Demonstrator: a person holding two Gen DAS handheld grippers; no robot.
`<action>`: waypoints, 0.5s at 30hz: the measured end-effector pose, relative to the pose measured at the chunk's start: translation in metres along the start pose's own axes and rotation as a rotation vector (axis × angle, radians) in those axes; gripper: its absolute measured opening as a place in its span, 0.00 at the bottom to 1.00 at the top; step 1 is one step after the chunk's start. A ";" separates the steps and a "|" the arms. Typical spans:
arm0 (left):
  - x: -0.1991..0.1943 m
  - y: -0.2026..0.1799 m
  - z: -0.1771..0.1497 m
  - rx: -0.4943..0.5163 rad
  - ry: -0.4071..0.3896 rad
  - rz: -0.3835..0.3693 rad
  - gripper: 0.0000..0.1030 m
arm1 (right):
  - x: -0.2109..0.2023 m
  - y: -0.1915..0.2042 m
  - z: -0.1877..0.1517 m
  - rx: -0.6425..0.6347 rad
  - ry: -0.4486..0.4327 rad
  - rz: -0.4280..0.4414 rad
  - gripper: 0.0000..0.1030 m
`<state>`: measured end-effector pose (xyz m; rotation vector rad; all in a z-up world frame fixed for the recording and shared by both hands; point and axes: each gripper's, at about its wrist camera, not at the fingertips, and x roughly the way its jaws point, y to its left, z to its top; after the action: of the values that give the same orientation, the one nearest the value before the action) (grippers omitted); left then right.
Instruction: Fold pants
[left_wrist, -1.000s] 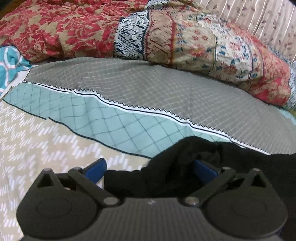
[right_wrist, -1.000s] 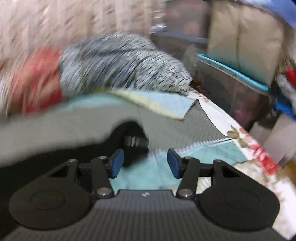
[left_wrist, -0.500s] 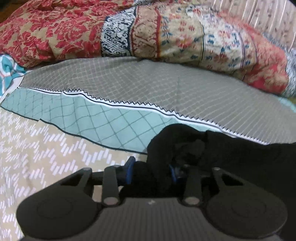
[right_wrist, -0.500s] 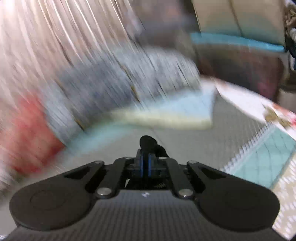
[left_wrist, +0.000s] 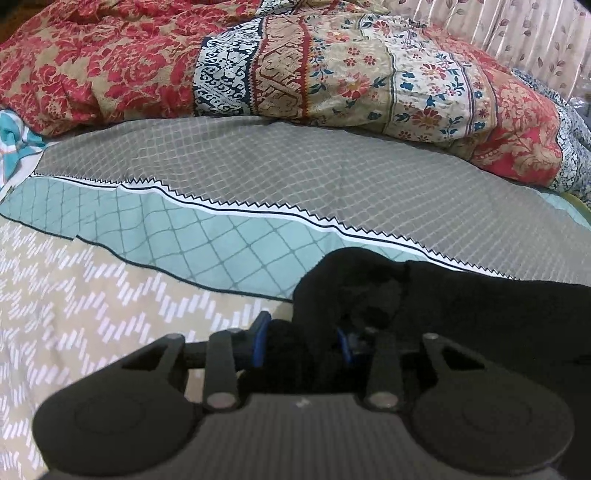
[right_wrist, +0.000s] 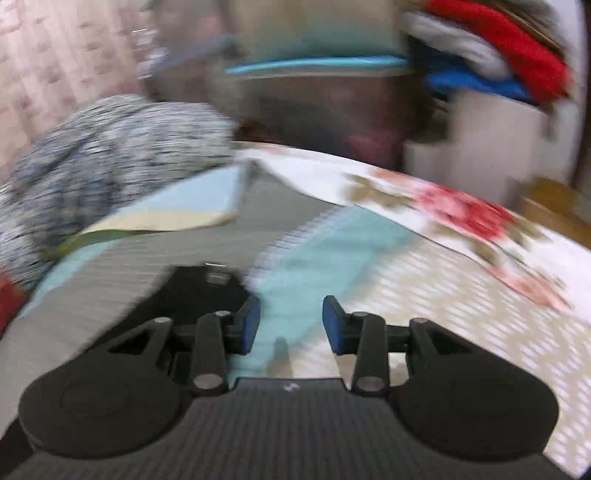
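Since a second ago the left jaws have gone from spread wide to pinched on a bunch of black cloth, while the right jaws snapped shut, swung across the bed, and are now opening again with nothing between them.

The black pants (left_wrist: 461, 314) lie on the bed, bunched at the left gripper (left_wrist: 301, 341), whose blue pads press a thick gather of the fabric from both sides. From that grip the cloth runs off to the right of the left jaws and out of the left wrist view, so its long axis seems to lie across the bed, toward the other hand. In the right wrist view, which is blurred, a black edge of the pants (right_wrist: 199, 295) sits just beside the left-hand finger of the right gripper (right_wrist: 291, 325), slightly ahead of it; a small pale tag or buckle shows on that edge, too smeared to name. The right gripper would need to shift toward that side to catch it.

Ahead of both jaws the patterned bedsheet (left_wrist: 258, 177) is flat and open, good room for laying a fold. Farther off, a crumpled floral quilt (left_wrist: 332, 74) closes the far side, and a blue-and-white speckled blanket (right_wrist: 103, 155) lies ahead-left of the right jaws.
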<state>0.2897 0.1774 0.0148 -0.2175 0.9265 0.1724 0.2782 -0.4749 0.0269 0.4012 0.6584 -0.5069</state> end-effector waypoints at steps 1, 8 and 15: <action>0.001 0.000 -0.001 0.001 -0.002 0.003 0.32 | 0.004 0.017 0.005 -0.027 0.005 0.044 0.40; 0.011 -0.009 -0.008 0.084 -0.011 0.028 0.47 | 0.084 0.110 0.021 -0.057 0.136 0.057 0.56; 0.025 -0.010 -0.011 0.153 -0.031 0.042 0.32 | 0.128 0.123 0.005 -0.063 0.135 -0.142 0.37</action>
<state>0.2981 0.1658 -0.0105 -0.0532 0.9091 0.1425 0.4356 -0.4187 -0.0310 0.3326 0.8350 -0.5955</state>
